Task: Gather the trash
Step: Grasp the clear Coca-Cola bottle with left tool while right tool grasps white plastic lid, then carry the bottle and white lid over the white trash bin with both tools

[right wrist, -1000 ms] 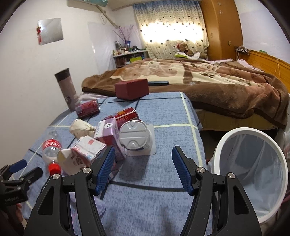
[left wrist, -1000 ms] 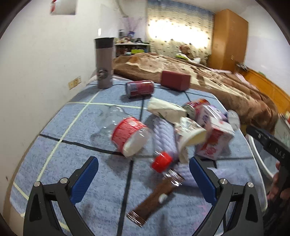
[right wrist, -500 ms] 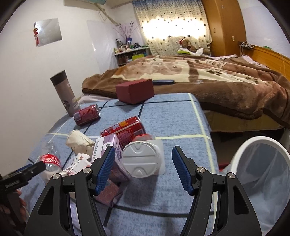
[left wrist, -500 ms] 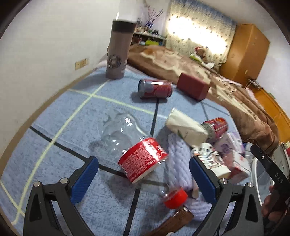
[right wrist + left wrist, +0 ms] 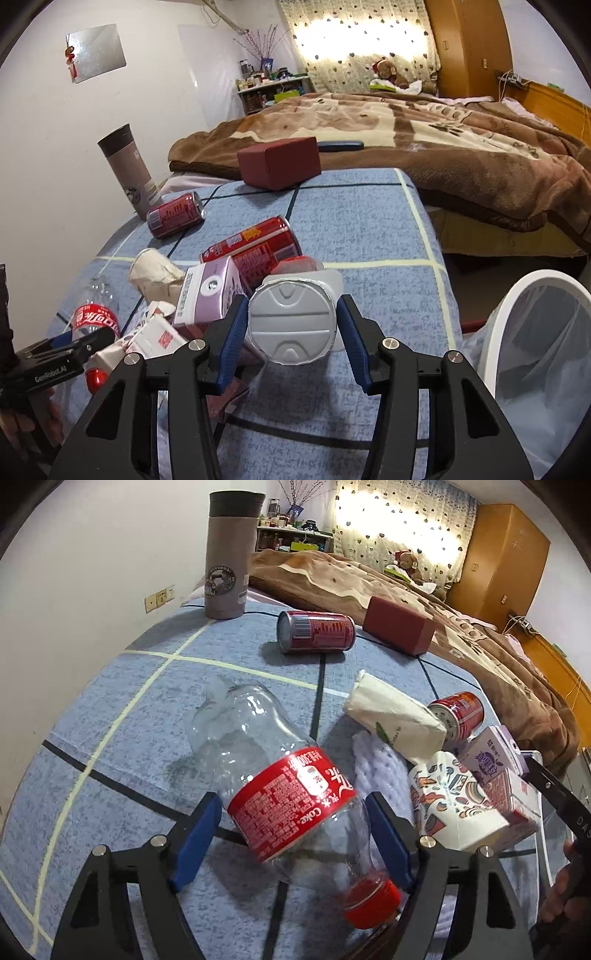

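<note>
Here the bottle (image 5: 288, 794) lies flat, red cap nearest the camera.

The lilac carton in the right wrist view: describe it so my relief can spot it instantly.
On the blue bedspread, find the trash pile left of the white bin. The lilac carton stands beside the foil-lidded cup, in front of a red can. It alone is pale purple, with a round foil seal.

Left wrist view looked steeply down along its fingers, close over a clear bottle (image 5: 284, 775) on the blue table (image 5: 110, 738). Right wrist view faced the same table from nearer the white bin (image 5: 517, 332), close behind a foil-lidded cup (image 5: 291, 325). Both shared the bottle, cans and bed.
</note>
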